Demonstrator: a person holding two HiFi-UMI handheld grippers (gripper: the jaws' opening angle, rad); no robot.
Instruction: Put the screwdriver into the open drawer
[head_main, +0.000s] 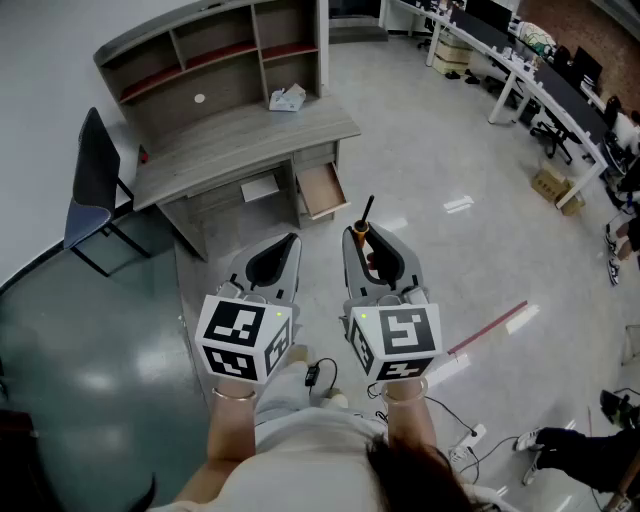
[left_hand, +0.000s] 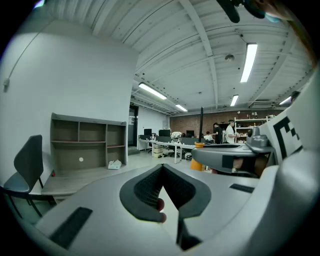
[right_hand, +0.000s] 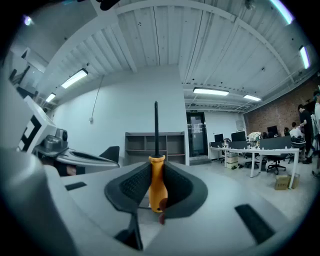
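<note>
My right gripper (head_main: 363, 243) is shut on the screwdriver (right_hand: 157, 183), which has an orange handle (head_main: 361, 231) and a black shaft pointing up and away. In the right gripper view the handle stands upright between the dark pads. My left gripper (head_main: 276, 258) is held beside it, jaws shut with nothing between them (left_hand: 161, 192). The open drawer (head_main: 322, 190) juts out of the grey desk (head_main: 240, 135) at its right end, ahead of both grippers and some way below.
A shelf unit (head_main: 215, 50) stands on the desk with a tissue pack (head_main: 287, 98) beside it. A black chair (head_main: 95, 190) stands at the desk's left. Cables and a power strip (head_main: 465, 438) lie on the floor by my feet. Office desks (head_main: 520, 70) line the far right.
</note>
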